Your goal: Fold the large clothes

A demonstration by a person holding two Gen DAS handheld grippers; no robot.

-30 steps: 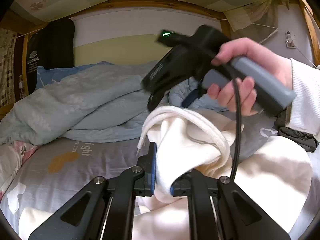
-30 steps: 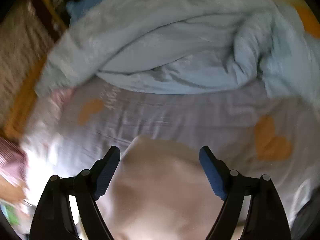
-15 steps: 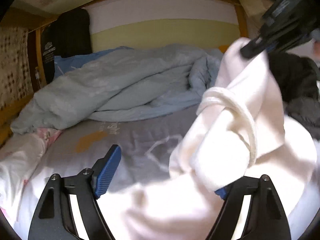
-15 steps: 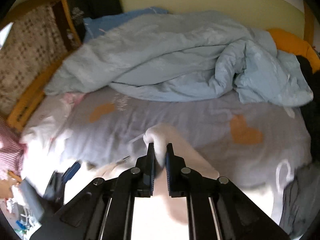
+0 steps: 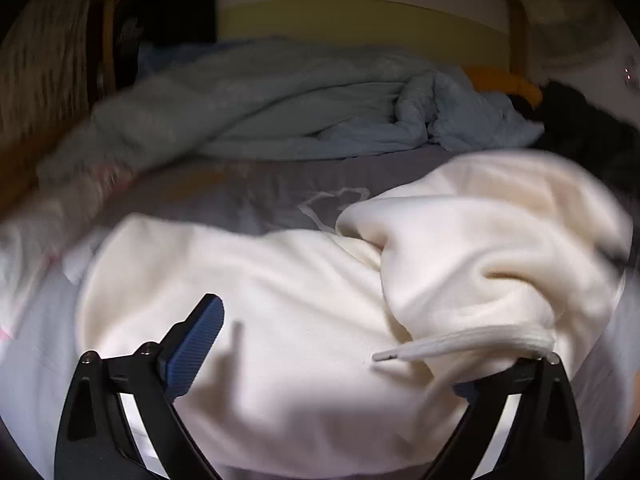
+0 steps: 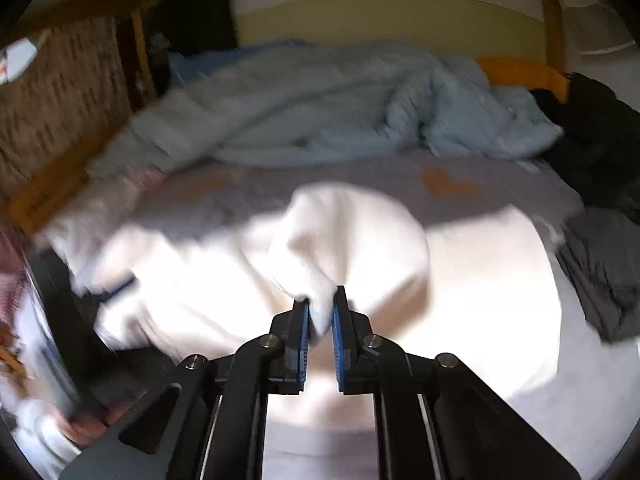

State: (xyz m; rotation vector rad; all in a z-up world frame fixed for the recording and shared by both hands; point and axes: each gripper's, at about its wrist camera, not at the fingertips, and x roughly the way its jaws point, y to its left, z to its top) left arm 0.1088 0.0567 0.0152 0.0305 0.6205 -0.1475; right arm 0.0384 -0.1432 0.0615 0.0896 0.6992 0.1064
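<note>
A cream white hooded garment (image 5: 280, 280) lies rumpled on the grey bed sheet (image 5: 248, 196), its drawstring (image 5: 460, 344) trailing across it. My left gripper (image 5: 340, 360) hovers over it with jaws opening wide. One blue pad (image 5: 196, 344) shows; the other is hidden under a fold. The cloth lies between the fingers, but they do not press on it. My right gripper (image 6: 320, 316) is shut on a bunched fold of the white garment (image 6: 480, 280). The picture is blurred by motion.
A crumpled light blue duvet (image 6: 320, 112) fills the far half of the bed. An orange pillow (image 6: 520, 70) and dark clothes (image 6: 600, 272) lie at the right. The wooden bed frame (image 6: 48, 196) runs along the left. A hand (image 6: 92, 420) shows at lower left in the right wrist view.
My left gripper let go of the white fold and opened wide. The right gripper shut on a fold of the garment and carried it across the bed; its hand left the left wrist view.
</note>
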